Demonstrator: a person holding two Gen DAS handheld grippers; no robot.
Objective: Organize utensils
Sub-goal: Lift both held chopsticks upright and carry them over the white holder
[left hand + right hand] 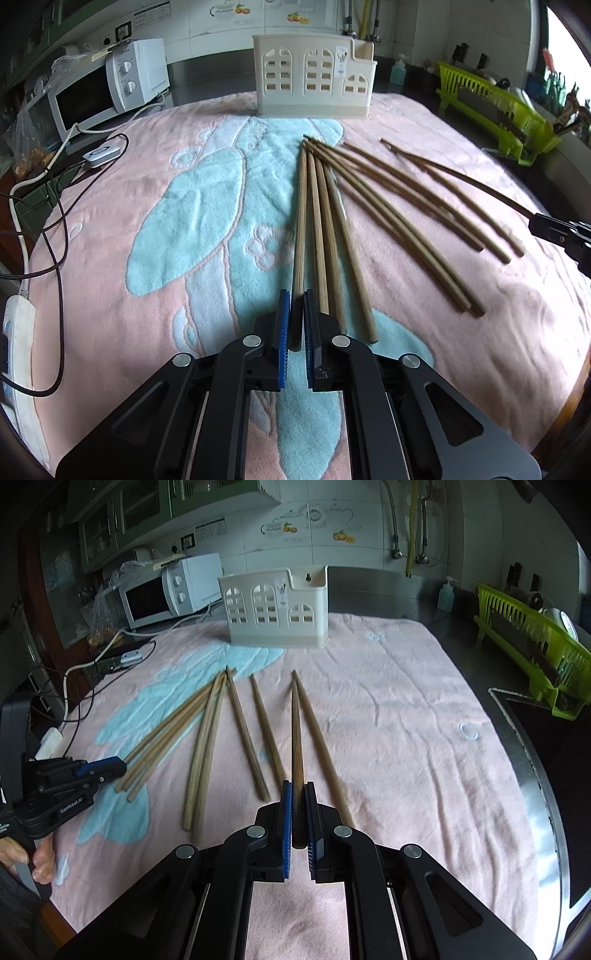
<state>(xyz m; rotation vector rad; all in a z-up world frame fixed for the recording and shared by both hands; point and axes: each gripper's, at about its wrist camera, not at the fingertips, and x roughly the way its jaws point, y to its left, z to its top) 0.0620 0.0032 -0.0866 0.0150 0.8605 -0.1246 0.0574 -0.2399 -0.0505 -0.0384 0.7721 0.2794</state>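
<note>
Left gripper [297, 317] clamped on chopstick [300, 229]; right gripper [298, 812] clamped on another chopstick [296, 738]. Remaining chopsticks [207, 753] fanned on towel [388, 720], in front of holder [273, 609].

My blue-padded black left gripper [297, 314], right gripper [298, 801] gripping brown wooden chopsticks [325, 229]. Pink towel [424, 314] showing teal-white pattern. Cream utensil holder [314, 86] standing beyond; lime-green dish rack [495, 107] sitting aside.
</note>
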